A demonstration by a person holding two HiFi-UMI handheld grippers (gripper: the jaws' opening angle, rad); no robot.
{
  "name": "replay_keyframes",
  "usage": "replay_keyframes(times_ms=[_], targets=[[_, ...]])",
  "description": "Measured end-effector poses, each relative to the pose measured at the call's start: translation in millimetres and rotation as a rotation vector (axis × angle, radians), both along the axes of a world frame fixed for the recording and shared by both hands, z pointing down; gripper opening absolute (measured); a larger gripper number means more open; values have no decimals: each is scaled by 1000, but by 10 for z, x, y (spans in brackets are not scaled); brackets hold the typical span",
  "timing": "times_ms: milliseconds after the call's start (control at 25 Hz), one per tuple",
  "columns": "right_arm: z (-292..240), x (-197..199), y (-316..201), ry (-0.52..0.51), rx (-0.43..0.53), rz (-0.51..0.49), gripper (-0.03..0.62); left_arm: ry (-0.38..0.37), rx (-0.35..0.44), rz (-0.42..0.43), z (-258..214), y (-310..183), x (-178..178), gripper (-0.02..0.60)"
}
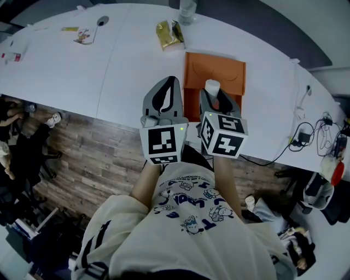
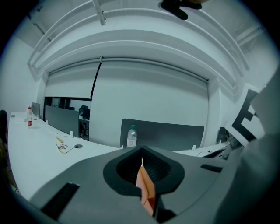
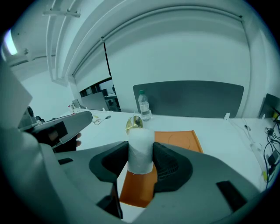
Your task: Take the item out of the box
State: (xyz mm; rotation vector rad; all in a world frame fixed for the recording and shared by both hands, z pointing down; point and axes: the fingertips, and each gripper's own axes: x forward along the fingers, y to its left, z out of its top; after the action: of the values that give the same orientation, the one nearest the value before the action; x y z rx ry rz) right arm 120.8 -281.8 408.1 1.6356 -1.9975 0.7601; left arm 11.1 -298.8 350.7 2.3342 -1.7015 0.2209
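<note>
An open orange box (image 1: 216,68) lies on the white table (image 1: 109,71) in front of me. My right gripper (image 1: 213,94) hovers over its near end, shut on a white cylindrical item (image 1: 211,86) that stands upright between the jaws. In the right gripper view the white item (image 3: 141,151) fills the gap of that gripper (image 3: 141,162), with the orange box (image 3: 179,140) below and behind it. My left gripper (image 1: 170,82) is at the box's left side. Its jaws (image 2: 141,159) are shut on a thin orange flap (image 2: 146,188), the same colour as the box.
A gold packet (image 1: 169,34) and a water bottle (image 1: 187,10) stand behind the box. Papers (image 1: 82,34) lie far left. Cables and a charger (image 1: 309,136) sit at the table's right end. The table's near edge runs just under the grippers, with wooden floor (image 1: 104,158) below.
</note>
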Motion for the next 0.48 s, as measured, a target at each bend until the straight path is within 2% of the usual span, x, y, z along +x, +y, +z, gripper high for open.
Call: replay_keyframes(times_ms=[280, 480], targets=[[-236, -48, -28, -22, 73, -8, 190, -6, 44, -7, -188, 16, -26, 19], [-483, -148, -32, -34, 164, -31, 190, -5, 71, -13, -311, 37, -83, 19]])
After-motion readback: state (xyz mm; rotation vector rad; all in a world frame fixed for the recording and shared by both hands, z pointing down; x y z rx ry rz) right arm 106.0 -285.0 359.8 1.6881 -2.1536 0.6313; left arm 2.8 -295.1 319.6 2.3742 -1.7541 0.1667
